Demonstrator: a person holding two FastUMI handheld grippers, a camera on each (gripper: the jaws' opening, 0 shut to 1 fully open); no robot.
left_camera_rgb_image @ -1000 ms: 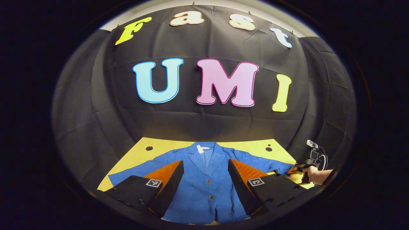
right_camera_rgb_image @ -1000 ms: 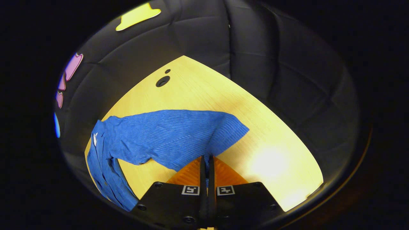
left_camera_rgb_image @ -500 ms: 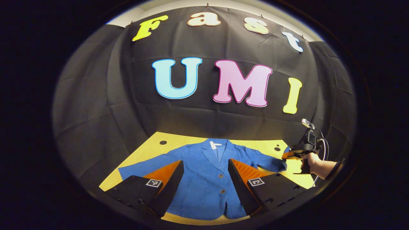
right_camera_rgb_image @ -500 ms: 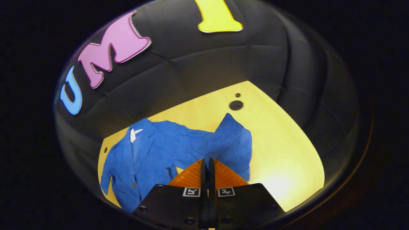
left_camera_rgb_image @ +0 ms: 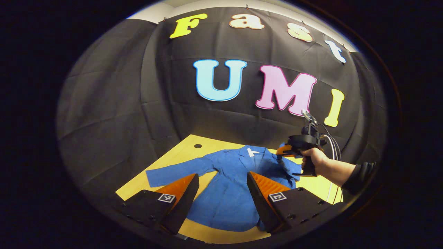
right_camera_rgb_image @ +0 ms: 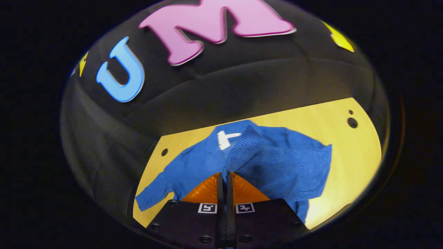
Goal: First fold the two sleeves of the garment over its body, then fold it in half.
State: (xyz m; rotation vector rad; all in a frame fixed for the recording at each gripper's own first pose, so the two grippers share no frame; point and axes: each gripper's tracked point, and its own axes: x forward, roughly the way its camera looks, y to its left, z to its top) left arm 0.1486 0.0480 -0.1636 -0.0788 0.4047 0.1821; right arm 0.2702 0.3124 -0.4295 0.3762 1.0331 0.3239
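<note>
yellow table (right_camera_rgb_image: 360, 152), right hand-held gripper (right_camera_rgb_image: 225, 180) pinching jacket sleeve (right_camera_rgb_image: 249, 148)

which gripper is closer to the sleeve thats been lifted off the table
Right. The right gripper is shut on the lifted sleeve, carrying it over the jacket. The left gripper hangs open above the jacket's body, apart from that sleeve.

yellow wooden tabletop (left_camera_rgb_image: 173, 162) across lower frame, small dark round holes (right_camera_rgb_image: 352, 122) near its far corners. black wrinkled cloth wall (left_camera_rgb_image: 114, 114) behind, filling upper frame.
</note>
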